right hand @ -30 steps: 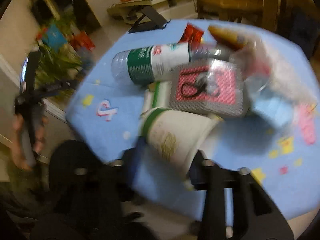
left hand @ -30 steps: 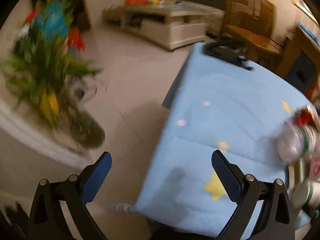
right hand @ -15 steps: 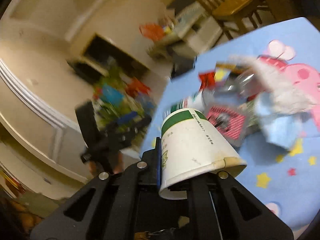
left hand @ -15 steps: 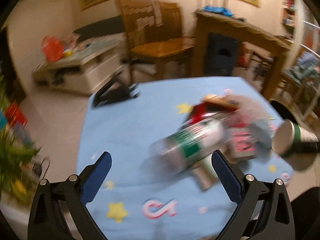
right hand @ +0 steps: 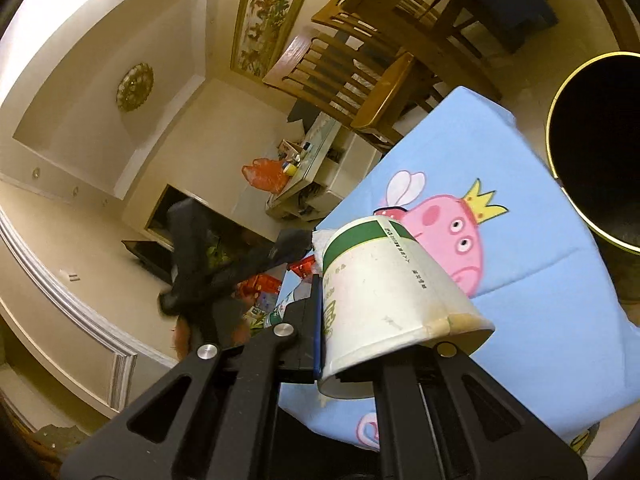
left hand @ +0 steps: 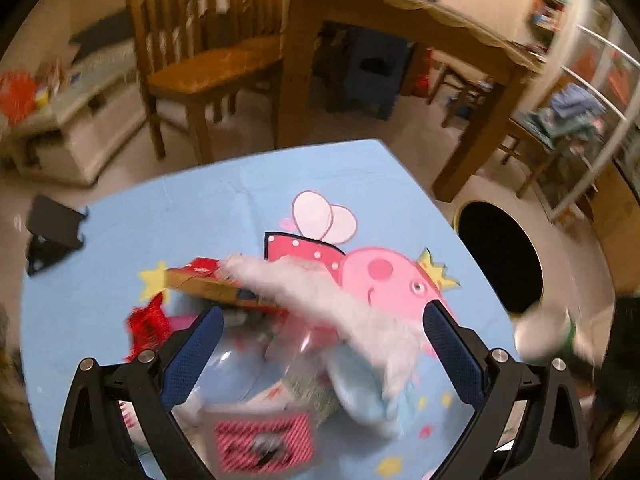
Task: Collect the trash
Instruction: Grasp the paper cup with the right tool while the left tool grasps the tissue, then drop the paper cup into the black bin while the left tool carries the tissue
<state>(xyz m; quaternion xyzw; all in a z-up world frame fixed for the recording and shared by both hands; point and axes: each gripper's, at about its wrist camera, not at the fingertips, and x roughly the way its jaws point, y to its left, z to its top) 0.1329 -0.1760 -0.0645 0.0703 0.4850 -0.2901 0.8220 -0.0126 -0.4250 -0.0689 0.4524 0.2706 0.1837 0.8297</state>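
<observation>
Paper cup [right hand: 384, 292] is clamped by its wall in the right gripper [right hand: 352, 360], lifted over the near edge of the blue tablecloth [right hand: 540, 264]. Black bin [right hand: 600, 148] is seen far right. Left gripper [left hand: 320, 356] is held wide, empty, above the trash pile [left hand: 288, 344] on the cloth.
</observation>
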